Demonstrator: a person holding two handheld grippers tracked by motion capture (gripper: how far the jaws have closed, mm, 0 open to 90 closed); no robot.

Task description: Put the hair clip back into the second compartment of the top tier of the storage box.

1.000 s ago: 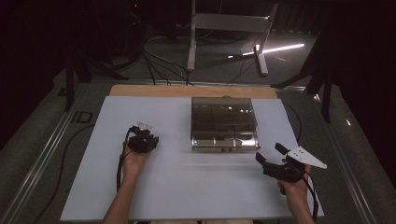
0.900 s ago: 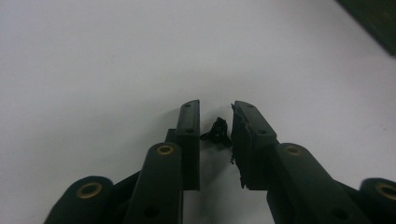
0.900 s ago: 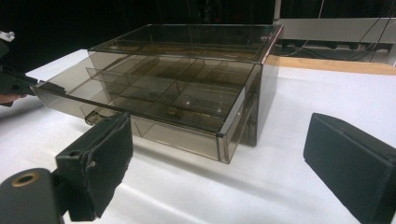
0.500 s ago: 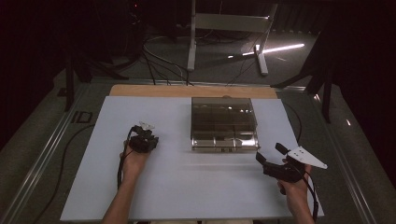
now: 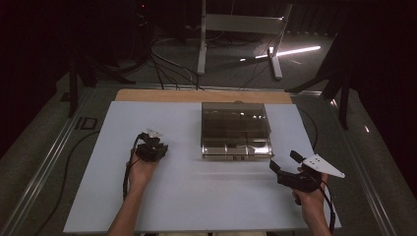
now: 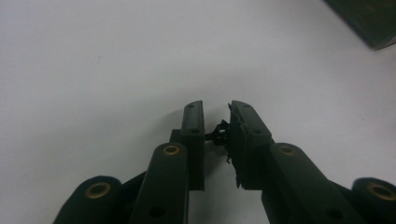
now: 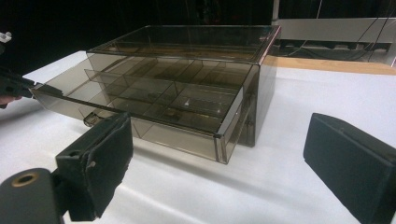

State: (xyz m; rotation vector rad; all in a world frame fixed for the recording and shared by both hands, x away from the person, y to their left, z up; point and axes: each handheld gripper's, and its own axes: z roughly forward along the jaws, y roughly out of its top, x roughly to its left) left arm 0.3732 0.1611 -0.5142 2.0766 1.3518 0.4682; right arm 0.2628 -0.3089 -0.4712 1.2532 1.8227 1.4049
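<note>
One smoky drawer box (image 5: 235, 130), top drawer (image 7: 140, 105) pulled toward person

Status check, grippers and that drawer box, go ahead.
Left gripper nearly shut, empty, left of box. Right gripper open, empty, near its front right corner. Smoky drawer box: top drawer pulled out. Nothing between.

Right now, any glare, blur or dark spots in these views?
High view: surroundings near black, white table evenly lit, glare on the box lid. Left gripper view: jaws soft, close to the lens. Right gripper view: drawer box sharp, near jaws blurred.
</note>
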